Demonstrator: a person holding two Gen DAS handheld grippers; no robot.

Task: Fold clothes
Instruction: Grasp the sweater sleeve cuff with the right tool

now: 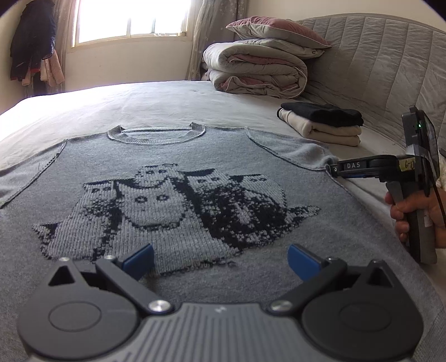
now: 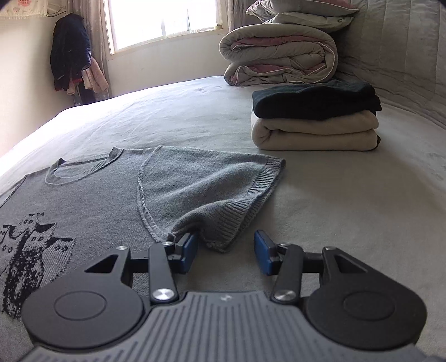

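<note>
- Two tongs are over one grey sweater (image 1: 178, 156) with a dark cat pattern, which lies spread flat on the bed (image 1: 167, 97), neckline toward the window (image 1: 131, 19).
- Left tongs (image 1: 220, 261): blue pads spread wide above the sweater's lower front, with only flat knit beneath the gap and nothing pinched.
- Right tongs (image 2: 226, 249): half spread at the sweater's short sleeve (image 2: 211, 183); a bunched fold of the sleeve is raised against the left blue pad, and the other pad stands clear of the cloth. From the left wrist view the tips meet the sleeve edge, but whether cloth is truly pinched cannot be told.
- A hand (image 1: 412, 214) grips the right tool's handle at the bed's side.
- Near the quilted headboard (image 1: 376, 61) sits a stack of folded clothes (image 2: 315, 122), dark on cream, with a rolled duvet (image 2: 278, 55) and pillows (image 1: 276, 30) behind it.
</note>
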